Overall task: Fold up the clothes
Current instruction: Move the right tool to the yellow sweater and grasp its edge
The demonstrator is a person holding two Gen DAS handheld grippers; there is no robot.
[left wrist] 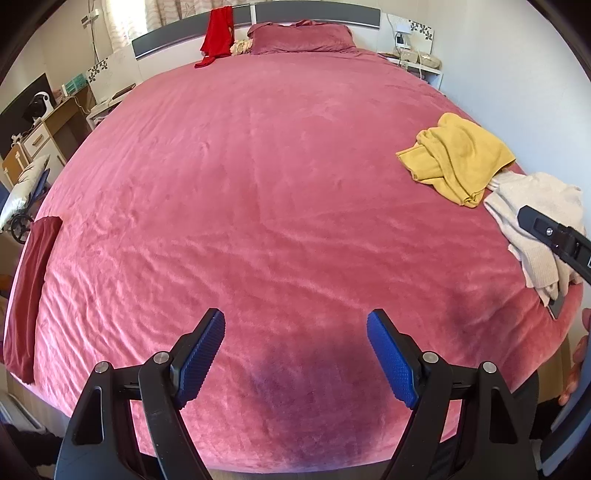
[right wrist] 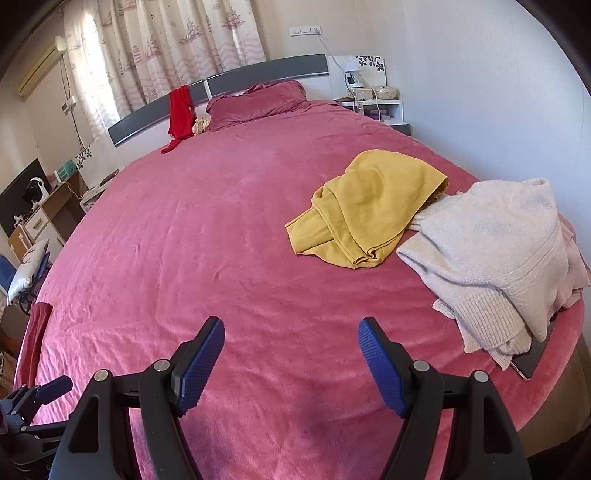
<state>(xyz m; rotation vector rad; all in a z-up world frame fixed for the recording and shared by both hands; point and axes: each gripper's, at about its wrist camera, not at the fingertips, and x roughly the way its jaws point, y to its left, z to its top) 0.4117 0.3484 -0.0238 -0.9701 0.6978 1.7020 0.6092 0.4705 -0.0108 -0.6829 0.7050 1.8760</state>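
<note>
While both my tongs, left and right, hang wide open holding nothing over the pink bed, I count two crumpled clothes near its right edge: one yellow top touching one pale sweater. One red cloth drapes the headboard.

Left gripper: fingers spread apart, holding nothing, above the bed's near edge.
Bed: pink cover, lightly wrinkled.
Yellow garment: crumpled by the bed's right edge.
Pale sweater: heaped at the near right corner, touching the yellow garment.
Right gripper: over the pale sweater, only partly visible.
Red garment: draped over the headboard.
</note>
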